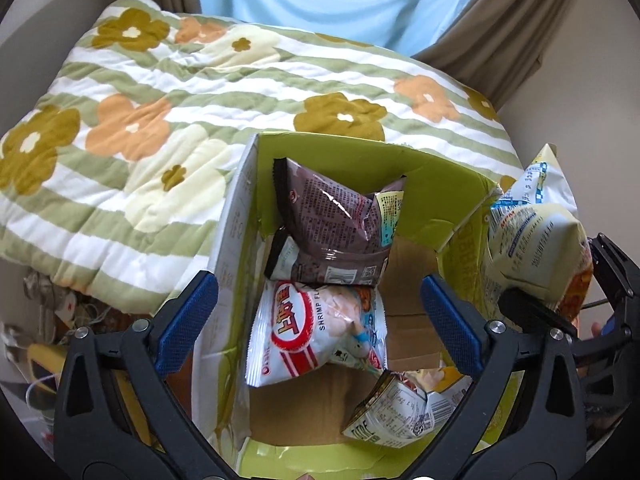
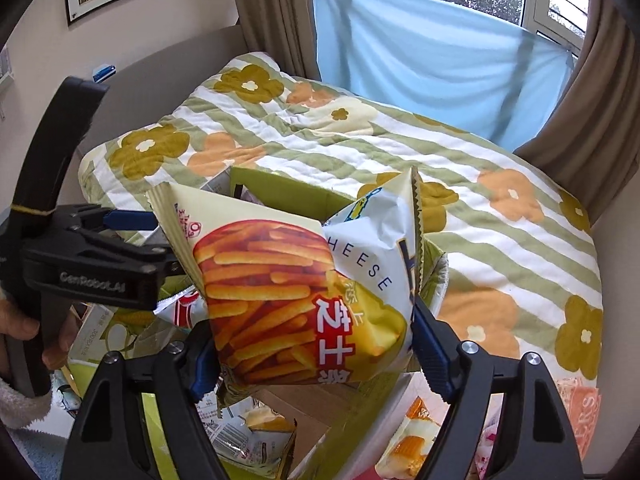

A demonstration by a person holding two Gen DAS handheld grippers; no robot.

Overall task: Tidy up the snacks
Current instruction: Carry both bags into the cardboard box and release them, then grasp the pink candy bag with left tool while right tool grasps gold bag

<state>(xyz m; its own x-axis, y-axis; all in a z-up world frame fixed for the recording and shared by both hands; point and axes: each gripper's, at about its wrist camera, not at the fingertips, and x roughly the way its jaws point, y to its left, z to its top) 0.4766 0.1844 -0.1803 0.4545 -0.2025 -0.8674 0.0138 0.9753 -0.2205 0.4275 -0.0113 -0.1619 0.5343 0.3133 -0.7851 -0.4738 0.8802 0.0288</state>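
Note:
A green cardboard box [image 1: 436,184] stands open beside the bed; it also shows in the right wrist view [image 2: 280,184]. Inside lie a brown snack bag [image 1: 336,216], a white shrimp-flavour bag [image 1: 320,328] and a small packet [image 1: 400,408]. My left gripper [image 1: 320,312] is open and empty above the box. My right gripper [image 2: 312,348] is shut on a cheese-stick snack bag [image 2: 288,280] and holds it above the box's right edge; that bag also shows in the left wrist view [image 1: 536,240].
A flowered green-striped quilt [image 1: 200,92] covers the bed behind the box. Several loose snack packets [image 2: 416,448] lie at the lower right. Clutter and cables [image 1: 52,320] sit on the floor at left. Curtains [image 2: 440,48] hang behind.

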